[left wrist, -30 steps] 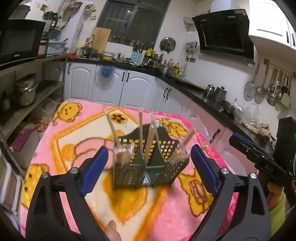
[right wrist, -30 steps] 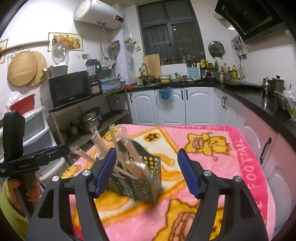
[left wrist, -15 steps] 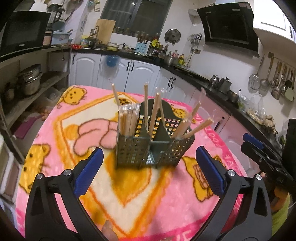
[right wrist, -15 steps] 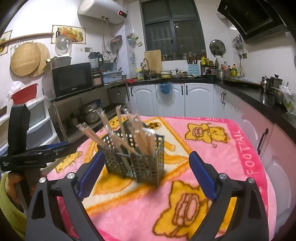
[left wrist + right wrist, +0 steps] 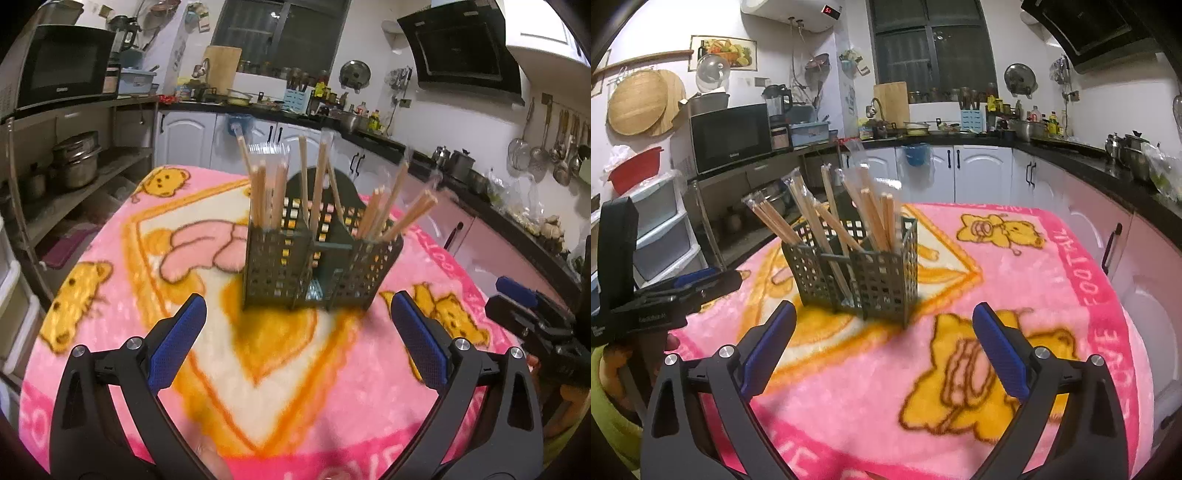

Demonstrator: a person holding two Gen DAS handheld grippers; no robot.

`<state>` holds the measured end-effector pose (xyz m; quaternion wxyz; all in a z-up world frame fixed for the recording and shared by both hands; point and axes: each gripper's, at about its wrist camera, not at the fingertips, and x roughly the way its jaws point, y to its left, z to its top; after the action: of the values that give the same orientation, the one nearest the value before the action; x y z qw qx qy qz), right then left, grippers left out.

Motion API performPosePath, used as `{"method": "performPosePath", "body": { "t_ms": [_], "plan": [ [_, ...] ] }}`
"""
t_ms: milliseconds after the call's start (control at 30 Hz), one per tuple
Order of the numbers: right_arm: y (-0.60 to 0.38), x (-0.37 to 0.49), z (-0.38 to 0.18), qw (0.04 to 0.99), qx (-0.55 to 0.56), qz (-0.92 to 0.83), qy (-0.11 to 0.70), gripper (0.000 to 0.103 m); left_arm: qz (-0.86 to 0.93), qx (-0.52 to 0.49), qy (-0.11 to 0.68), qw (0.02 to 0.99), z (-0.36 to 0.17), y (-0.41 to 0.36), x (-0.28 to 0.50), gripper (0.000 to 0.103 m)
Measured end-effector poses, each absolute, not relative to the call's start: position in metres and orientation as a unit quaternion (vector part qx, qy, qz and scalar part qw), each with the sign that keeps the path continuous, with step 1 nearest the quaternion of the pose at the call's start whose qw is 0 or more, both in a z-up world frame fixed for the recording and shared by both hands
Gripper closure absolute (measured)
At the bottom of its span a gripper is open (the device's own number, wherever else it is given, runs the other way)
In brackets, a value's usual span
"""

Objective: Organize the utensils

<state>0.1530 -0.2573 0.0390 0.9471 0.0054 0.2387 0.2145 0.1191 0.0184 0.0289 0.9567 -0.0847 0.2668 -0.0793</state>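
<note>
A dark perforated utensil caddy (image 5: pixel 317 269) stands upright on the pink cartoon blanket (image 5: pixel 258 369). Several wrapped pairs of wooden chopsticks (image 5: pixel 314 192) stick up from its compartments. It also shows in the right wrist view (image 5: pixel 857 273), with the chopsticks (image 5: pixel 846 218) leaning left. My left gripper (image 5: pixel 295 336) is open and empty, well short of the caddy. My right gripper (image 5: pixel 882 339) is open and empty, also short of the caddy. Each gripper shows at the other view's edge: the right one (image 5: pixel 532 321), the left one (image 5: pixel 683 291).
The blanket covers a table whose right edge (image 5: pixel 1137 332) drops off beside pink cabinets (image 5: pixel 1108 229). Open shelves with pots (image 5: pixel 74 162) stand to the left. A counter with kitchenware (image 5: pixel 960 129) runs along the back.
Both grippers have pulled back from the caddy and risen; the caddy now sits beyond the fingertips instead of between them. Both stay open.
</note>
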Motion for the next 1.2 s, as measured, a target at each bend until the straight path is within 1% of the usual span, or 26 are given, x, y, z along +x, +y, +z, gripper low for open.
{"method": "performPosePath", "body": {
  "t_ms": [167, 367, 600, 900, 1100, 1200],
  "plan": [
    [-0.264, 0.146, 0.033, 0.956, 0.021, 0.192, 0.218, 0.009, -0.062, -0.07, 0.257, 0.962, 0.02, 0.017, 0.113, 0.011],
    [-0.269, 0.141, 0.025, 0.96, 0.033, 0.179, 0.212, 0.009, -0.054, -0.054, 0.24, 0.968, 0.012, 0.012, 0.103, 0.011],
    [-0.275, 0.126, 0.019, 0.973, 0.04, 0.154, 0.17, 0.009, -0.043, -0.053, 0.211, 0.975, 0.01, 0.011, 0.093, 0.011],
    [-0.274, 0.102, 0.012, 0.984, 0.011, 0.138, 0.11, 0.007, -0.019, -0.054, 0.183, 0.981, 0.007, 0.013, 0.084, 0.011],
    [-0.263, 0.093, 0.001, 0.985, -0.01, 0.14, 0.097, 0.007, -0.025, -0.049, 0.165, 0.985, 0.004, 0.012, 0.078, 0.011],
    [-0.259, 0.094, -0.008, 0.984, -0.01, 0.14, 0.105, 0.007, -0.031, -0.044, 0.163, 0.985, 0.001, 0.009, 0.077, 0.011]
  ]
}}
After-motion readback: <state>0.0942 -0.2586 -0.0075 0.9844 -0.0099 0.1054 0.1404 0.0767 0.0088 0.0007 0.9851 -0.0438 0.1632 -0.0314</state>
